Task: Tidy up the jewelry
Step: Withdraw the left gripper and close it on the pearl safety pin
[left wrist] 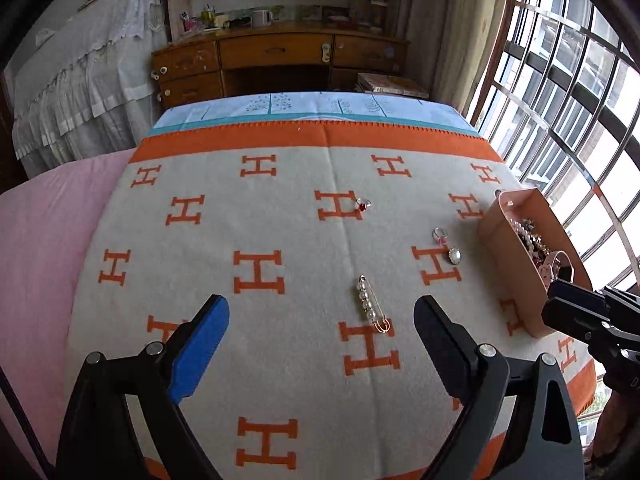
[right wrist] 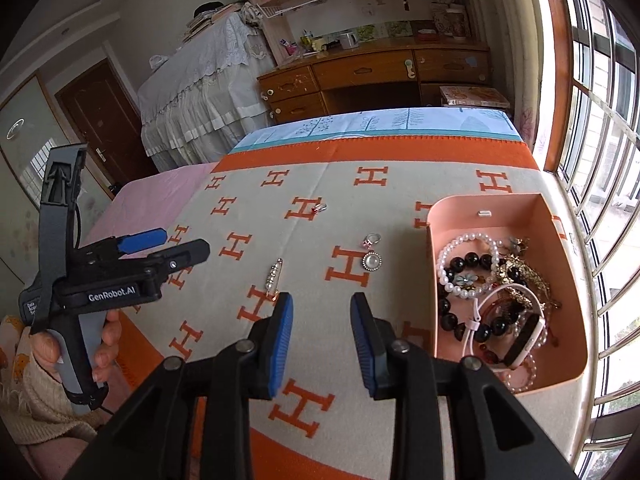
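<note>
Pearl pin (left wrist: 372,304) lies lengthwise away from both grippers, left (left wrist: 322,322) and right (right wrist: 322,318), jaws spread.

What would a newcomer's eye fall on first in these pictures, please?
Probably the orange-and-cream blanket patterned with big H letters. At its right edge stands a pink box heaped with bracelets and beads, while a pearl pin and a few rings lie loose between both open grippers.

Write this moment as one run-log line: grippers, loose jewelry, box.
left gripper: open, empty | right gripper: open, empty | on blanket: pearl pin, red ring, pink ring, pearl brooch | pink box: partly filled
</note>
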The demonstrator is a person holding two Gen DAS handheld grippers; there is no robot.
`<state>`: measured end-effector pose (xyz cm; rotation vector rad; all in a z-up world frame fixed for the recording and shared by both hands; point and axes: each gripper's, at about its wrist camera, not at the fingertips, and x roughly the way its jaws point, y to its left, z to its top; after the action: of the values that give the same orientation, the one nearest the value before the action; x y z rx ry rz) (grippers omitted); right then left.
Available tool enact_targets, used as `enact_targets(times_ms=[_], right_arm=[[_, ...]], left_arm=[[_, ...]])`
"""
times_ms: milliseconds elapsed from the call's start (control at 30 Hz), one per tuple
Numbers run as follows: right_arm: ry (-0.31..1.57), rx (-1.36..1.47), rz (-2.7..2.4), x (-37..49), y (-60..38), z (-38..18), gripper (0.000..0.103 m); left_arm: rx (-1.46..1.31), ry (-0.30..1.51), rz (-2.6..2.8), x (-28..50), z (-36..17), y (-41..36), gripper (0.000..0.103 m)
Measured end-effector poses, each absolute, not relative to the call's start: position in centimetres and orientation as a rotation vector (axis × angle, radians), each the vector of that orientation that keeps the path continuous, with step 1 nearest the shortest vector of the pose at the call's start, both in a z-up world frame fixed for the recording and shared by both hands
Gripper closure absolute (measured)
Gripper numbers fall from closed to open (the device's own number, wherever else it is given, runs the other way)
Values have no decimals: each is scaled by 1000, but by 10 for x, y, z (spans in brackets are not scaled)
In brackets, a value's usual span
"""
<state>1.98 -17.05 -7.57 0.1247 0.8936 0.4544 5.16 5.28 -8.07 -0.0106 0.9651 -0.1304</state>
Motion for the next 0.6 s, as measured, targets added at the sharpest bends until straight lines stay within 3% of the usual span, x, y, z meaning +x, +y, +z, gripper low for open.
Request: enact_targets(times_ms=[133, 200, 300, 533, 567, 600], right_arm=[[930, 112, 462, 28, -160, -91, 73], [946, 107, 463, 31, -156, -97, 73], [956, 103, 475, 33, -153, -103, 73], [964, 100, 485, 37, -154, -110, 73], [965, 99, 487, 38, -154, -110, 73], [965, 97, 489, 39, -154, -111, 73]], left_arm=[[-76, 1069, -157, 62, -112, 46, 12], [-122, 1116, -168, 68, -123, 45, 26], [-166, 1173, -171, 78, -136, 43, 39], [-191, 1202, -147, 93, -143, 33, 47], [-175, 1202, -135, 94, -144, 31, 52], [-145, 1201, -119, 95, -144, 27, 64]])
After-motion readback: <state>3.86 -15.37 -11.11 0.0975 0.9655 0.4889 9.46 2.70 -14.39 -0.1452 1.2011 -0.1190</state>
